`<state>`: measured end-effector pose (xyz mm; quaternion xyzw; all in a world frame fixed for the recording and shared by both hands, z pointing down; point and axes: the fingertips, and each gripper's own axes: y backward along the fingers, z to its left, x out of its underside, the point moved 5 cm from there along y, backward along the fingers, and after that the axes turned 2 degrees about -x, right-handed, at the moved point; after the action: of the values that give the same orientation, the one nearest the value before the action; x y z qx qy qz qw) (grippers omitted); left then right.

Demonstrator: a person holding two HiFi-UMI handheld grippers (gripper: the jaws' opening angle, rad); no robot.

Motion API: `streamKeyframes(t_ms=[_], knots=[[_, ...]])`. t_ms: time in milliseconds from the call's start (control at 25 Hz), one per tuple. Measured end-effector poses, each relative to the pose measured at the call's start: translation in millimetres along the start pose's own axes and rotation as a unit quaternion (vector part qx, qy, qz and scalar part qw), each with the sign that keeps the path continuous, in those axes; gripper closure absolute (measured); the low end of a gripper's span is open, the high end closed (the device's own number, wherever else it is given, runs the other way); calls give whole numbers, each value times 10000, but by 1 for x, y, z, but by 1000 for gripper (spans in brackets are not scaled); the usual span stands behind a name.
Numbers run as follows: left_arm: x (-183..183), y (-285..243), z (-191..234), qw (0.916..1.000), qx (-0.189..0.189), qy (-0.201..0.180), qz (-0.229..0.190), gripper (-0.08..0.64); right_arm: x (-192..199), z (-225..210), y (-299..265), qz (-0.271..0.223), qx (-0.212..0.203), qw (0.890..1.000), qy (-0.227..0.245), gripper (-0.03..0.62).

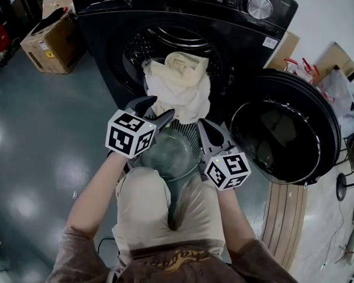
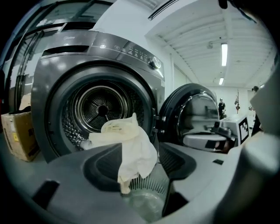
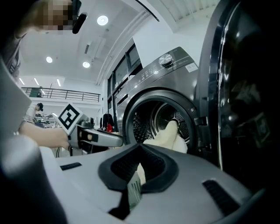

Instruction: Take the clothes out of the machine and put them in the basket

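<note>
A cream cloth (image 1: 182, 85) hangs out of the dark washing machine's drum (image 1: 169, 41) and over the rim, its lower end dangling toward a translucent slatted basket (image 1: 186, 135) below. My left gripper (image 1: 158, 108) stands open at the cloth's lower left; in the left gripper view the cloth (image 2: 133, 148) hangs loose between the spread jaws, above the basket (image 2: 146, 190). My right gripper (image 1: 202, 124) is shut, its tip right beside the cloth's lower right edge. I cannot tell whether it pinches the cloth. In the right gripper view the cloth (image 3: 173, 133) shows beyond the right gripper (image 3: 141, 148).
The machine's round door (image 1: 282, 137) stands swung open at the right, close to my right gripper. A cardboard box (image 1: 49, 41) sits on the floor at the far left. Wooden boards (image 1: 285, 216) lie at the right. The person's knees are just behind the basket.
</note>
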<state>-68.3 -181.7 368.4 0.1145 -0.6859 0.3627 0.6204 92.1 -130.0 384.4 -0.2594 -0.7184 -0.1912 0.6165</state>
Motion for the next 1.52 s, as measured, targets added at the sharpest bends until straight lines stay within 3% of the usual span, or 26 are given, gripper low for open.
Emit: streamKeyframes(t_ms=[360, 560, 720, 880, 1000, 1200, 1320, 1520], knots=[[6, -90, 33, 9993, -188, -219, 221, 245, 0, -3, 8, 68, 186, 9998, 61, 595], [2, -139, 56, 9975, -485, -313, 404, 172, 3, -10, 15, 103, 342, 9994, 31, 595], [16, -168, 69, 9948, -568, -254, 803, 169, 7, -13, 18, 154, 425, 9990, 28, 595], [24, -180, 74, 9932, -685, -148, 928, 178, 6, -16, 19, 139, 487, 9987, 35, 595], [29, -181, 76, 9926, -710, -73, 985, 225, 6, -16, 18, 112, 473, 9988, 29, 595], [37, -169, 73, 9930, -581, 242, 997, 477, 7, -17, 19, 109, 484, 9988, 40, 595], [38, -151, 67, 9935, -471, 508, 908, 502, 7, -17, 19, 98, 474, 9988, 17, 595], [35, -107, 48, 9953, -262, 462, 808, 505, 7, -17, 15, 68, 372, 9993, -2, 595]])
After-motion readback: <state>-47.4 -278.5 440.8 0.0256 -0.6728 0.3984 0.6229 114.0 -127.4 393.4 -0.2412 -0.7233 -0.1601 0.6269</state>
